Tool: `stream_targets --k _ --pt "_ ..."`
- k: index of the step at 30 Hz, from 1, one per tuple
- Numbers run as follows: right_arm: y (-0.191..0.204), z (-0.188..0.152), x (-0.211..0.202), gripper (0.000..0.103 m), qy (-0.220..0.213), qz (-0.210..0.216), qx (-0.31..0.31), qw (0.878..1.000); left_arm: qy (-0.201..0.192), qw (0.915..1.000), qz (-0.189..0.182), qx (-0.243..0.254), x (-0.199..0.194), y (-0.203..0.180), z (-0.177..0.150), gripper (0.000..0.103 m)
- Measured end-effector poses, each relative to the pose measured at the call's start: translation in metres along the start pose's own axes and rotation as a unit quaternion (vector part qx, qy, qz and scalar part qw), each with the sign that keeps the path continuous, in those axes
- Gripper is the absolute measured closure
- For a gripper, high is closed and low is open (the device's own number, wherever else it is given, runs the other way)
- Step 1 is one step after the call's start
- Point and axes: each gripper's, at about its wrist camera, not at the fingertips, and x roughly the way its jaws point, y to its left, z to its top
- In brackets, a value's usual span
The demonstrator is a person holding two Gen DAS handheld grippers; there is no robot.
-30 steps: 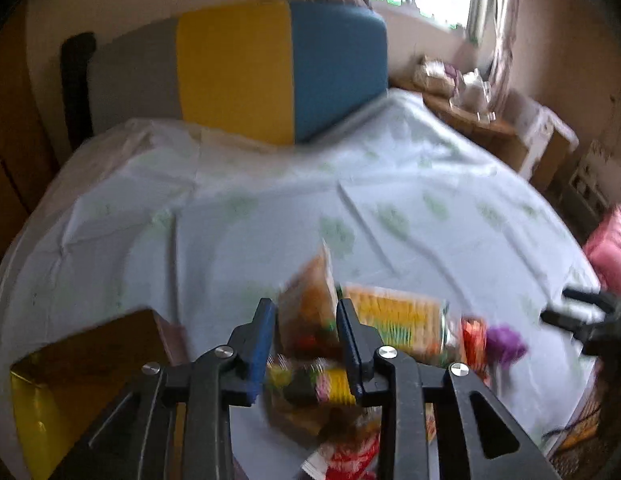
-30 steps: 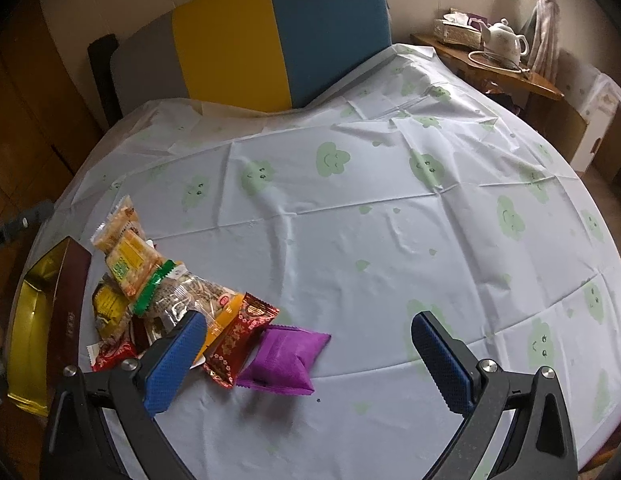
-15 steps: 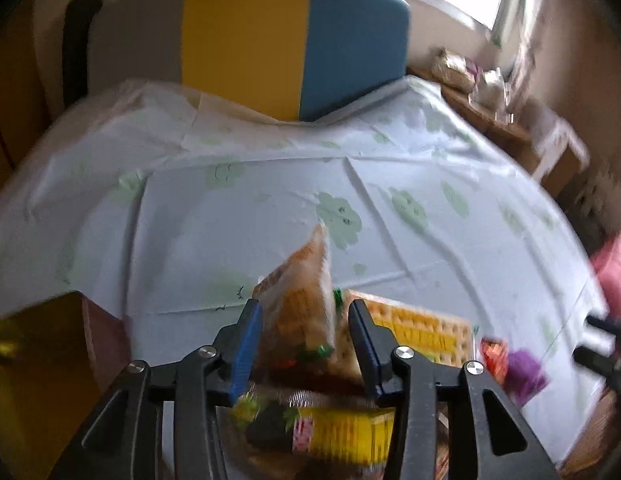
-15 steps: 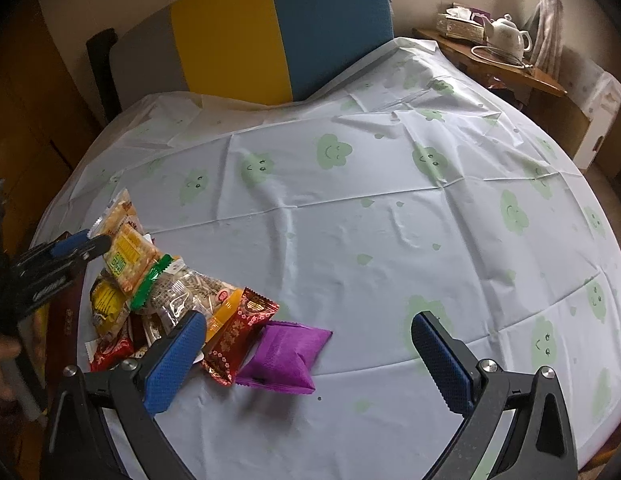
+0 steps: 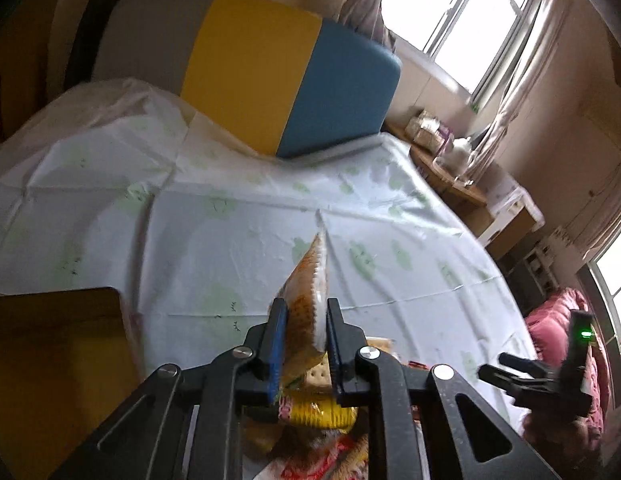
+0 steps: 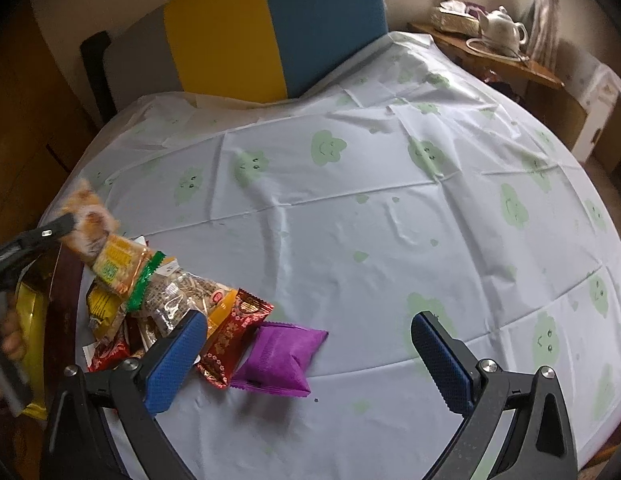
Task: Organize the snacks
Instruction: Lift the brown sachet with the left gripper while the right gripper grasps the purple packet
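Note:
My left gripper (image 5: 305, 306) holds an orange snack packet (image 5: 308, 280) upright, its jaws closing tight with both pads pressed on the packet. From the right wrist view the same packet (image 6: 88, 216) hangs just above the far end of the snack pile (image 6: 122, 264) at the table's left edge. A red packet (image 6: 234, 328) and a purple packet (image 6: 278, 356) lie at the pile's near end. My right gripper (image 6: 306, 318) stands wide open over the purple packet with nothing between its fingers.
A gold-lined box (image 5: 50, 360) sits at the table's left edge beside the pile. A chair back (image 6: 270, 28) in grey, yellow and blue stands behind the table. The white tablecloth (image 6: 390, 200) with green faces spreads to the right. A side table with a teapot (image 6: 506, 32) is far right.
The left gripper's jaws closed from a loose straddle onto the orange packet and raised it off the pile, rolling and swinging its view. The right gripper stayed put.

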Motion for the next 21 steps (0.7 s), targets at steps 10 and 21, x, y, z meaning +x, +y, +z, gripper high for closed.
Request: stream_targets --k 10,21 --pt "-0.012 -0.001 0.004 0.000 0.012 0.000 0.032 0.999 -0.055 0.9978 0.037 0.009 -0.088 0.026 -0.016 0.095" --pt "-0.011 -0.003 0.006 0.000 0.022 -0.009 0.030 0.999 0.018 0.9951 0.095 0.023 -0.069 0.031 -0.052 0.074"
